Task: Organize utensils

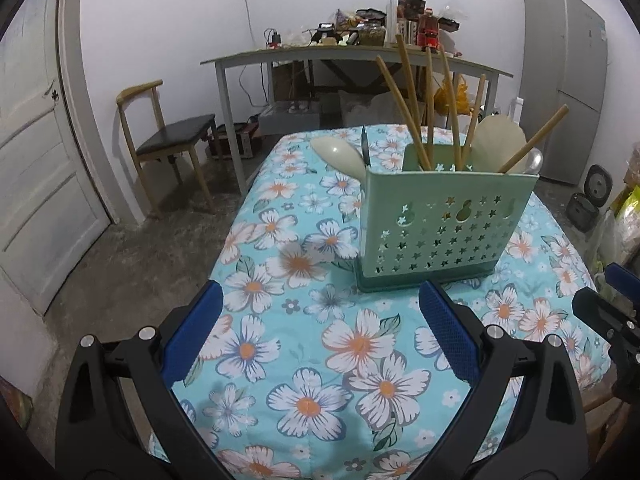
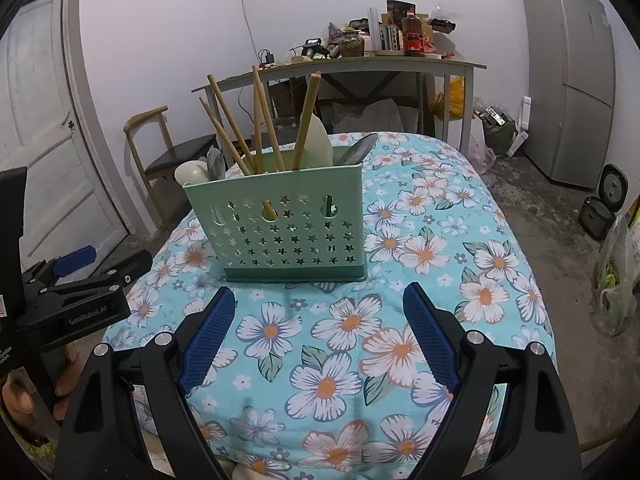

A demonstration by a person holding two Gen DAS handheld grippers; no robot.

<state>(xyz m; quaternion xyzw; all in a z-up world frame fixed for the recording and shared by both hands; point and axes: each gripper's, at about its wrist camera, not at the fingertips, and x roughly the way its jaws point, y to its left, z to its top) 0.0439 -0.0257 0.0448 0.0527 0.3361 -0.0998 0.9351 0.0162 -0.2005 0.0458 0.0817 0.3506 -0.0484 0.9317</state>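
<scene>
both the left gripper (image 1: 322, 300) and right gripper (image 2: 320, 304) hover with fingers spread and empty above the floral tablecloth (image 1: 320, 360), near the green utensil caddy (image 2: 288, 236) holding chopsticks (image 2: 256, 120).

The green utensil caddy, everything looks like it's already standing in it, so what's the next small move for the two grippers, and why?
Probably ease both grippers back. The green caddy already holds the chopsticks, and no loose utensil shows on the floral cloth. The left gripper and right gripper are open and empty, short of the caddy.
</scene>
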